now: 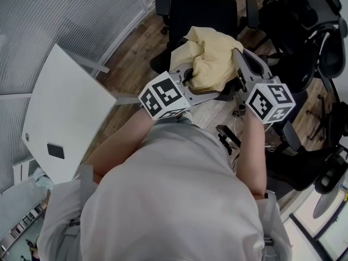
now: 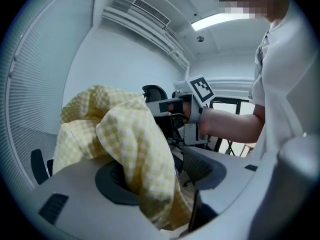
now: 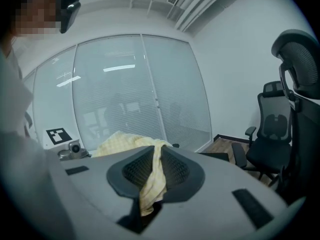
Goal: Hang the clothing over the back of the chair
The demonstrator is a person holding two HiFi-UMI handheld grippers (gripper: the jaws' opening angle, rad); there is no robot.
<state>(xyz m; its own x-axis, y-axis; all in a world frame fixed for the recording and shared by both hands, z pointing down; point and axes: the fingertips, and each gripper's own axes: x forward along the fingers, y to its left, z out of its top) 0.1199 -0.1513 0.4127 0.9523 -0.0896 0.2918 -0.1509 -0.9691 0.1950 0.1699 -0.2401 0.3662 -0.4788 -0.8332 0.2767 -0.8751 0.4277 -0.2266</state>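
A yellow checked garment (image 1: 213, 58) hangs bunched between my two grippers, above a black office chair (image 1: 204, 10). My left gripper (image 1: 187, 76) holds its left side. In the left gripper view a thick fold of the garment (image 2: 125, 134) fills the left gripper (image 2: 160, 184), draped over the left pad. My right gripper (image 1: 237, 63) holds the right side. In the right gripper view the right gripper (image 3: 155, 176) pinches a thin strip of the cloth (image 3: 151, 184). The rest of the garment (image 3: 125, 141) lies bunched behind it. Much of the chair is hidden under the cloth.
A white table (image 1: 65, 118) stands at the left beside a glass wall with blinds (image 1: 54, 20). Several other black office chairs (image 1: 310, 37) crowd the right side; one chair (image 3: 272, 134) shows in the right gripper view. Wooden floor (image 1: 136, 42) lies around the chair.
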